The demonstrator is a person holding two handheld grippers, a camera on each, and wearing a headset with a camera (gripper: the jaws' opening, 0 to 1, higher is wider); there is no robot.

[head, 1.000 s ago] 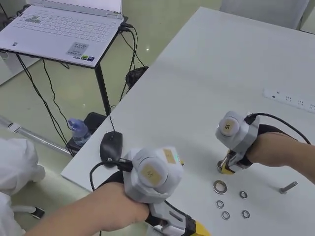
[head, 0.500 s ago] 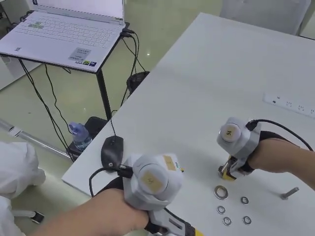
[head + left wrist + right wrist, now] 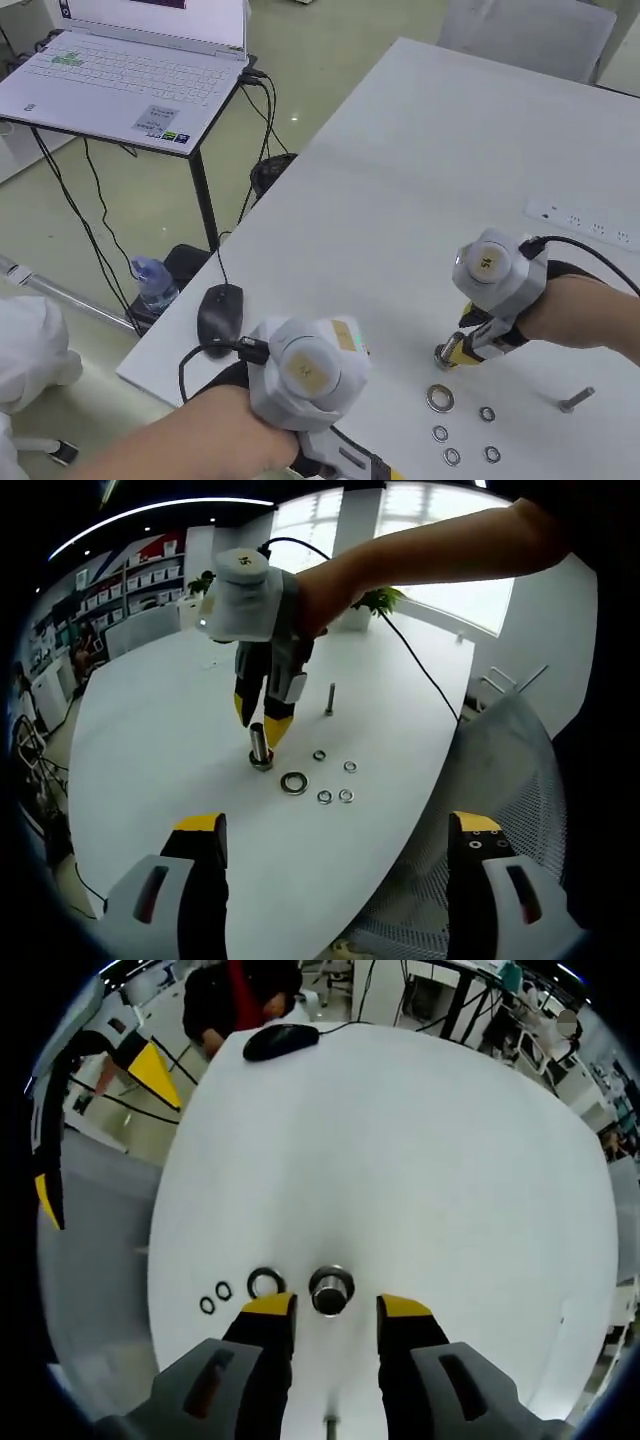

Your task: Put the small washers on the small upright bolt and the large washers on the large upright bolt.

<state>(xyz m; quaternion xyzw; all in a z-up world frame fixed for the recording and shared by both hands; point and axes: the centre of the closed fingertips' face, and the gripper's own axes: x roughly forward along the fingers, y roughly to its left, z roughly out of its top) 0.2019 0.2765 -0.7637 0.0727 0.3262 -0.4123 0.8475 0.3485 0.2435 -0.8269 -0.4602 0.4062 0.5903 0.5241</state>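
The large bolt stands upright on the white table, just ahead of my right gripper, whose jaws are open on either side of it without touching. From the left gripper view, the right gripper hangs tips down over that bolt. A large washer lies flat beside the bolt. Several small washers lie scattered near it. The small bolt lies on its side to the right. My left gripper is open and holds nothing, back from the parts near the table's front edge.
A black mouse with its cable sits at the table's near left corner. A white power strip lies at the far right. Off the table to the left, a laptop rests on a stand, with a water bottle on the floor.
The head view has shifted. My right gripper has drawn back slightly to the right, so the large bolt now stands just off its tips. The left gripper has hardly moved.
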